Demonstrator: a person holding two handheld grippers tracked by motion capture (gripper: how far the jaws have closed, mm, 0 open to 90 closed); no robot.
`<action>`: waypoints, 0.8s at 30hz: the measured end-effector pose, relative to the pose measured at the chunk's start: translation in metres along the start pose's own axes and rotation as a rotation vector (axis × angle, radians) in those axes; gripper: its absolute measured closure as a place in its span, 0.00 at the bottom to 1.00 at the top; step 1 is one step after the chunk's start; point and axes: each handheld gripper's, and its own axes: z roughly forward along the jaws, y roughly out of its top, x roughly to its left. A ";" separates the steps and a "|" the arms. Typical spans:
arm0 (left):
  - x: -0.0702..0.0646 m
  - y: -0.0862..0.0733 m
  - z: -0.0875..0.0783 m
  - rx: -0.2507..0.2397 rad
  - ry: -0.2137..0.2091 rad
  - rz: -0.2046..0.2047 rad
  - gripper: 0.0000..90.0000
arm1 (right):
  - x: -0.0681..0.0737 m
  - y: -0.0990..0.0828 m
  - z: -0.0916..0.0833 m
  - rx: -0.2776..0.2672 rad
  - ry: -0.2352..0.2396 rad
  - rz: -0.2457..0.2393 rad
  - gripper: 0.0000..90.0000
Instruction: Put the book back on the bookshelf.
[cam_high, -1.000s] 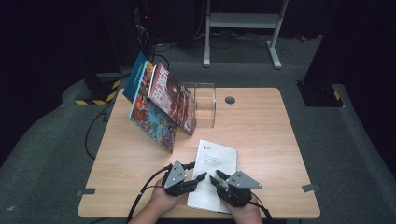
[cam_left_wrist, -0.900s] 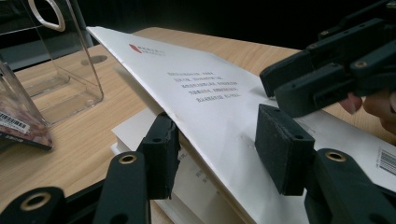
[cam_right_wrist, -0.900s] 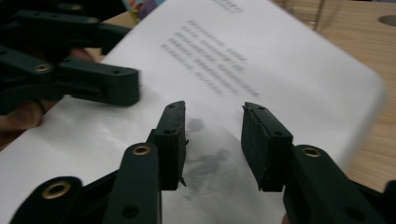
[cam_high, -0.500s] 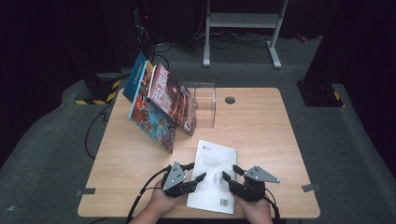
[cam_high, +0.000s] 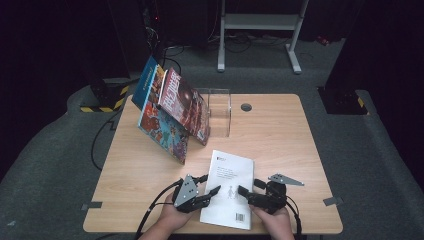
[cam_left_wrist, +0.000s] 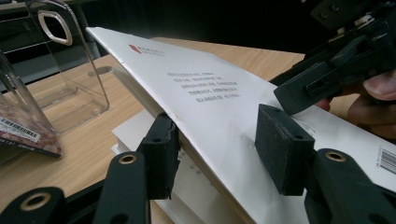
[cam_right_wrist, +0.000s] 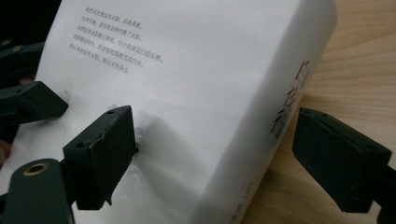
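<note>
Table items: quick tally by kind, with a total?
Books: 4, namely the white book lying flat and three colourful books leaning at the stand
Clear stand: 1
Grippers: 2, left gripper and right gripper
Total: 7

Light falls from overhead onto the table (cam_high: 270, 145) and leaves the surroundings nearly black — the floor shows only as a dim grey patch around it. In the high view the picture is soft and slightly grainy, with short, weak shadows under the leaning books (cam_high: 172, 117). The white book (cam_high: 229, 189) is the brightest thing there and verges on washed out. In the left gripper view its cover (cam_left_wrist: 219, 107) is evenly lit, the near jaws are blurred, and faint reflections streak the clear stand (cam_left_wrist: 56, 70). In the right gripper view the printed lines are sharp — the near jaws and wood grain are soft.
</note>
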 end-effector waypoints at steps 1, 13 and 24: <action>0.000 0.000 0.000 0.000 0.000 0.000 0.56 | 0.000 -0.001 0.002 0.003 0.015 0.008 0.12; -0.003 0.001 -0.005 -0.021 0.018 0.045 0.56 | -0.005 -0.001 0.012 0.020 0.130 0.108 0.08; -0.001 -0.001 -0.003 -0.034 0.007 0.024 0.56 | 0.000 0.003 0.005 0.022 0.104 0.075 0.16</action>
